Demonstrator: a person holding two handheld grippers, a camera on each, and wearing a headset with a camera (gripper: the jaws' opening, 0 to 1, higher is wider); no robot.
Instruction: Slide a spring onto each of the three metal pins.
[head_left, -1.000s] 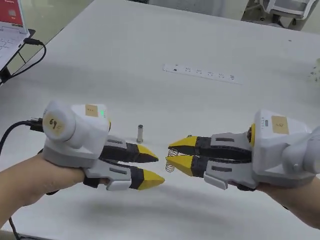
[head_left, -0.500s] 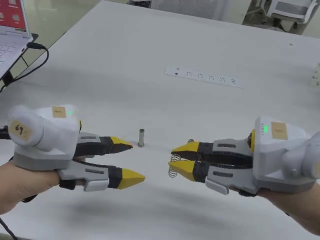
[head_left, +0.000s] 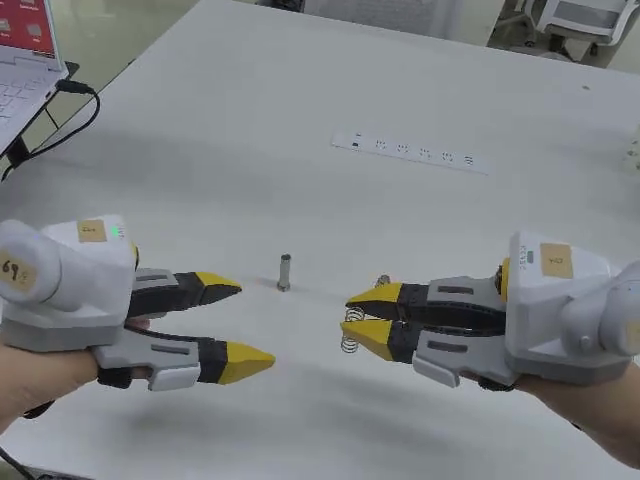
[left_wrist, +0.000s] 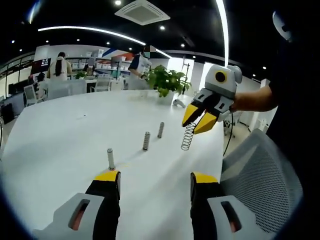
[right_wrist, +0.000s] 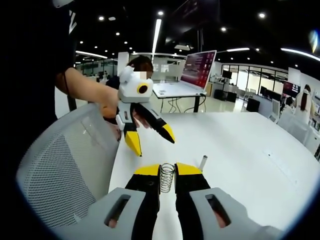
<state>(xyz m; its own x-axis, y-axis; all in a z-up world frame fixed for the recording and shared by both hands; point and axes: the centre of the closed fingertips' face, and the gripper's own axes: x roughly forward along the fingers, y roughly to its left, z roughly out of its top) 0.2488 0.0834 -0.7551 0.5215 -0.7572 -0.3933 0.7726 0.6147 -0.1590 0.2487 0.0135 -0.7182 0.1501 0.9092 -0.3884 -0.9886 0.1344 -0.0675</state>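
My right gripper is shut on a small steel spring, which hangs from its yellow tips just above the white table. A bare metal pin stands upright between the two grippers. In the left gripper view this pin is nearest; behind it stands a second pin that looks ringed by a spring, then a third pin. My left gripper is open and holds nothing, left of the bare pin.
A white power strip lies farther back on the table. A laptop and a black cable sit at the far left edge. A grey mesh chair is close behind the person.
My left gripper has drawn back to the left, away from the right one, and its jaws have spread wider. The right gripper has kept its hold on the spring.
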